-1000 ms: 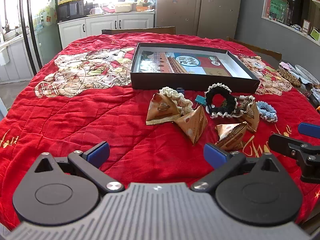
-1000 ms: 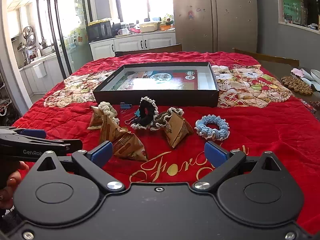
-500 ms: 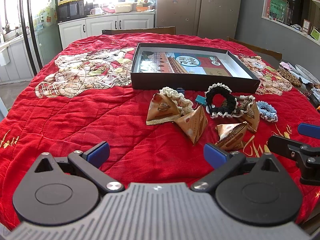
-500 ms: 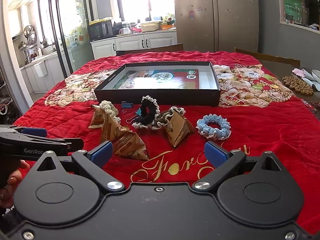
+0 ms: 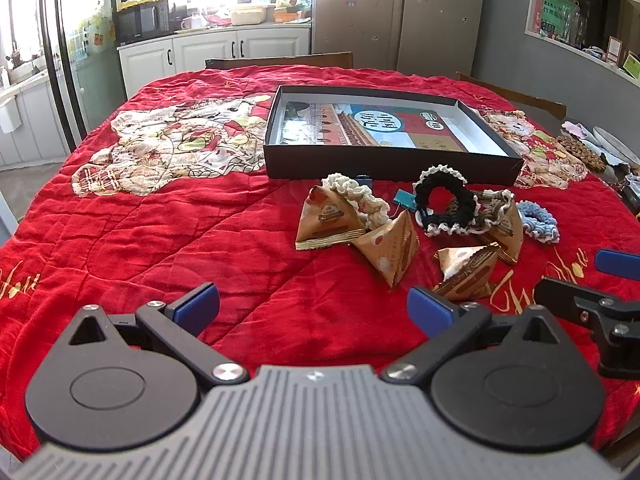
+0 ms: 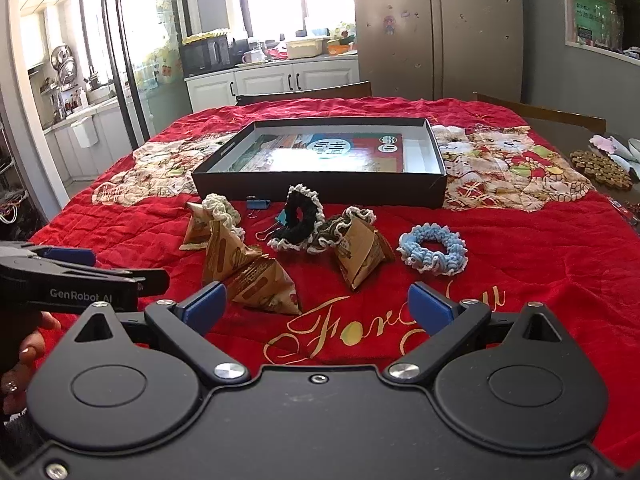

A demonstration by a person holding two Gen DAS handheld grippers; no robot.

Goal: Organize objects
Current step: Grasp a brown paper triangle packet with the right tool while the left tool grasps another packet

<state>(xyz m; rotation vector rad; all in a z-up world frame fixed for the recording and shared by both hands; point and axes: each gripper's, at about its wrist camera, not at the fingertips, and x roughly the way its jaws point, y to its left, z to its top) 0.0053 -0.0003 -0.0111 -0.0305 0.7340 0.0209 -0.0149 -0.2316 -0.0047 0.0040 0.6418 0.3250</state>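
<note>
An open black box [image 5: 392,164] [image 6: 320,188] lies flat on the red quilt, a printed sheet inside it. In front of it sit several brown triangular snack packets [image 5: 390,254] [image 6: 264,288], a cream scrunchie [image 5: 356,198] [image 6: 220,206], a black scrunchie [image 5: 442,204] [image 6: 300,216], a light blue scrunchie [image 5: 538,222] [image 6: 434,248] and blue binder clips [image 6: 258,204]. My left gripper [image 5: 312,312] hovers open short of the packets, holding nothing. My right gripper [image 6: 318,308] is open too, just before the nearest packet. Each gripper shows at the edge of the other's view.
The red quilt [image 5: 160,232] covers the whole table. A brown beaded mat [image 6: 600,164] and small items lie at the right edge. Wooden chair backs [image 6: 304,94] stand at the far side, kitchen cabinets [image 5: 240,46] beyond. A hand [image 6: 24,356] holds the left tool.
Both views have shifted very slightly, the right gripper drifting a touch to the left. Nothing on the table has moved and both grippers stay open.
</note>
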